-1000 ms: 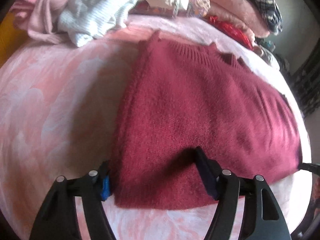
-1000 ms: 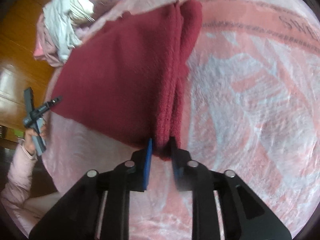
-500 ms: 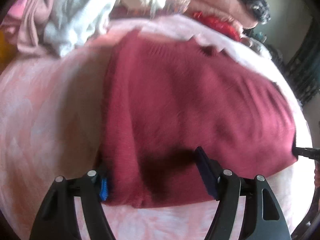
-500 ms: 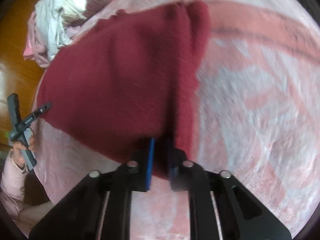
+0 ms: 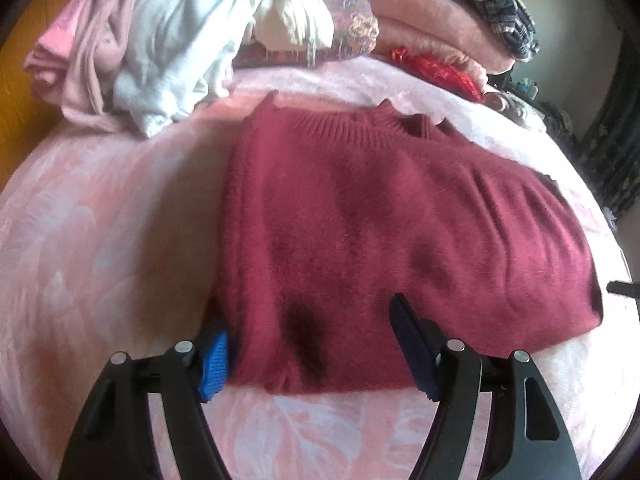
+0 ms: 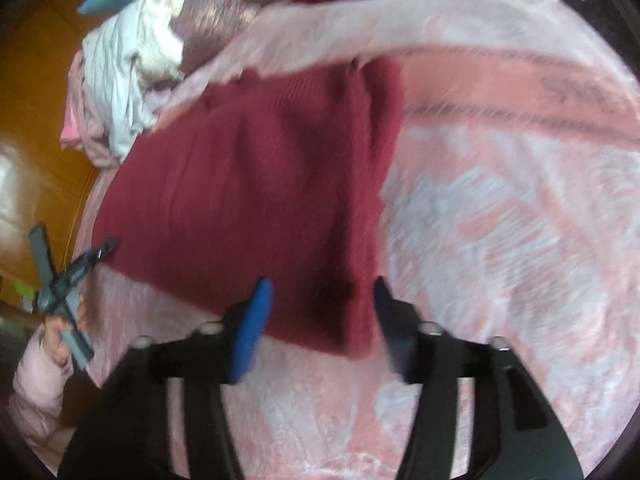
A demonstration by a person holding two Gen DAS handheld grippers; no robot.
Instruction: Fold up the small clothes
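1. Maroon knit sweater (image 5: pixel 400 240) lies flat on the pink floral blanket (image 5: pixel 100 240), folded into a rough rectangle, ribbed collar at the far edge.
2. Left tongs (image 5: pixel 316 344): jaws wide apart, straddling the sweater's near left corner. The blue pad sits just beside the left folded edge, the dark pad rests over the hem. Nothing is clamped.
3. Right tongs (image 6: pixel 320 320): jaws apart, either side of the sweater's near right corner (image 6: pixel 352 320). No grip on the cloth. This view is motion-blurred.
4. In the right wrist view the sweater (image 6: pixel 248 200) shows a doubled lengthwise fold along its right side.
5. The right wrist view also shows the left tongs (image 6: pixel 76 272) at the sweater's left corner, held in a hand (image 6: pixel 60 332) with a pink sleeve.
6. Writing: dark lettering on the blanket's far right band (image 6: pixel 576 92), too blurred to read. No brand or label legible on the sweater.
7. Far side: heap of unfolded clothes (image 5: pixel 180 40), white and pale pink, beside a stack of folded pink blankets (image 5: pixel 432 28) with a plaid garment (image 5: pixel 500 4) on top and a red item (image 5: pixel 436 68) near it.
8. Orange wood floor (image 6: pixel 36 100) shows on the left of the blanket.
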